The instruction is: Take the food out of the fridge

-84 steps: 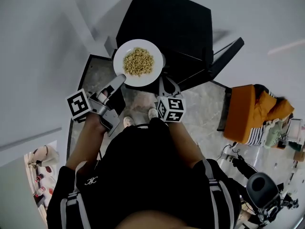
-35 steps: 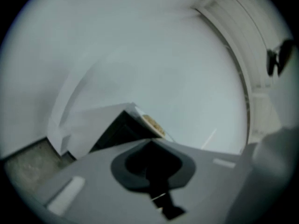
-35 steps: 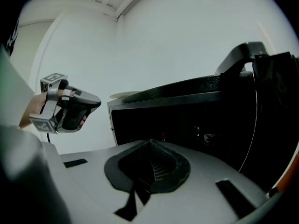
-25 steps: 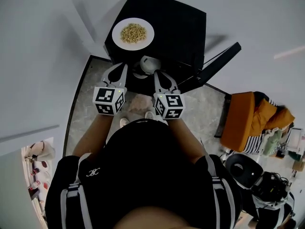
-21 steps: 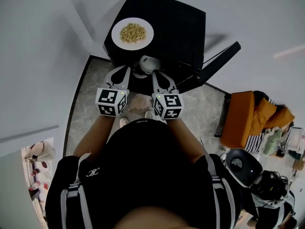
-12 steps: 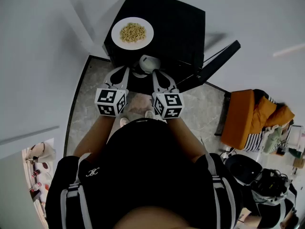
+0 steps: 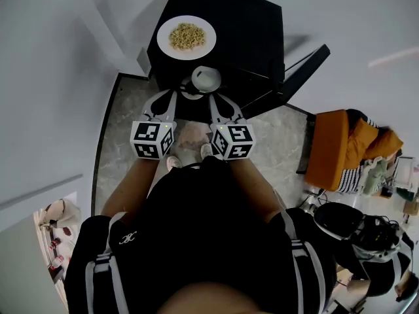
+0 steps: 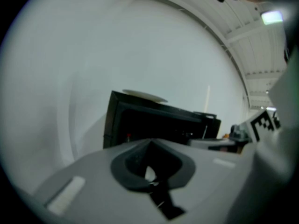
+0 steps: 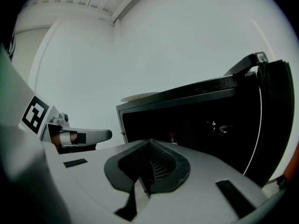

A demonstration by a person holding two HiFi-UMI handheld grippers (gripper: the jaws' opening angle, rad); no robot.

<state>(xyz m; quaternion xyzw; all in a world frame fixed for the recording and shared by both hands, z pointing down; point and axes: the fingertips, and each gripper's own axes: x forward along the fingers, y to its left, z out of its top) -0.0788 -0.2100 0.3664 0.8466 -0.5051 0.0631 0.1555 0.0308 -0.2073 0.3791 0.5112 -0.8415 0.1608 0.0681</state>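
Observation:
A white plate of yellowish food [image 7: 186,36] lies on top of the small black fridge [image 7: 242,25], free of both grippers. The plate's edge [image 8: 145,95] shows above the fridge in the left gripper view, and again [image 9: 140,97] in the right gripper view. The fridge door [image 7: 301,77] stands open to the right. A white bowl [image 7: 206,79] sits at the open front, just beyond my two tips. My left gripper [image 7: 171,97] and right gripper [image 7: 216,99] point at the opening side by side, both shut. I see nothing held in either; the gripper bodies hide the bowl in both gripper views.
A white wall runs close along the left of the fridge. An orange bundle [image 7: 340,152] lies on the stone floor [image 7: 124,116] to the right, with black gear [image 7: 347,221] behind it. The dark fridge interior [image 9: 210,120] shows a small red item [image 9: 171,136].
Earlier both grippers held the plate at the fridge's front edge; it now lies on the fridge top, released. Over the last second the left gripper sank slightly; the bowl stayed put.

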